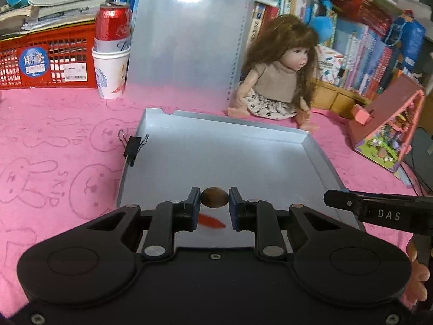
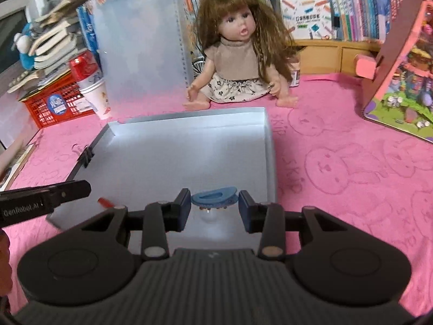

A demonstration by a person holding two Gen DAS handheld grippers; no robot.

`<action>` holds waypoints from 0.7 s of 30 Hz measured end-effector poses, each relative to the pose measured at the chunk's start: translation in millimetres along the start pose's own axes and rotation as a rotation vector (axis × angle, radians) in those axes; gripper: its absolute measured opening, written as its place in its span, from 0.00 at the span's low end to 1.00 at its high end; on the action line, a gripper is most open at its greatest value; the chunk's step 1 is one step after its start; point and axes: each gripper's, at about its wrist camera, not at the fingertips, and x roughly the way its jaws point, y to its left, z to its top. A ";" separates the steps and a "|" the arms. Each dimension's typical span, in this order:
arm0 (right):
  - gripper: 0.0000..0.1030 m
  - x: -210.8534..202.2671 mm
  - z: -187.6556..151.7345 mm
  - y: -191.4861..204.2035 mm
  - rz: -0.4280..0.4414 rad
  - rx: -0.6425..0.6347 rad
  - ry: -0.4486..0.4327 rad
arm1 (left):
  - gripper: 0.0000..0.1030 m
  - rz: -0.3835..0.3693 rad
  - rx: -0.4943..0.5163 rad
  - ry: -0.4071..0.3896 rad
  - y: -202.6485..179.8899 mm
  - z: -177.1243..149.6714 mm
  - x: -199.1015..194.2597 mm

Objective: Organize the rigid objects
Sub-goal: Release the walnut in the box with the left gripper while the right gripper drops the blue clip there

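While both of my claws hang over the near end of the open grey box (image 1: 319, 159), the chief danger is a drop outside it; my left claw (image 1: 214, 203) is clenched on a small brown nut-like object (image 1: 214, 201), gripped only at its two ends, and a thing so round could, I judge, squirt out sideways if the pads shift; it would then roll across the smooth box floor or off onto the pink bunny-print surface (image 1: 54, 162). My right claw (image 2: 214, 205) is grasping a blue hair clip (image 2: 215, 198) across its length, teeth downward; the clip sits at the very tips of the pads, so a tilt might let it pivot and slip; it hangs close to the right wall of the box, and a release too far that way would land it on the cloth. The two claws are near each other, and a careless swing could knock one against the other.

Only the left view shows the nut and the fingers (image 1: 418, 273) of the hand on the other tool; it also shows the red sliver (image 1: 212, 221) in the box as a whole pointed shape, and the black binder clip (image 1: 133, 147) plainly. Only the right view shows the hair clip and the doll (image 2: 238, 62) face-on.
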 end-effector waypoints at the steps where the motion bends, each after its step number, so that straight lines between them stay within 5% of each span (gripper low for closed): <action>1: 0.43 5.0 4.2 0.0 -0.004 0.002 0.014 | 0.21 0.005 0.001 0.012 -0.3 3.5 6.3; 21: 0.43 63.0 16.5 9.1 -0.066 -0.010 0.137 | 0.21 0.094 -0.008 0.105 5.3 13.3 67.2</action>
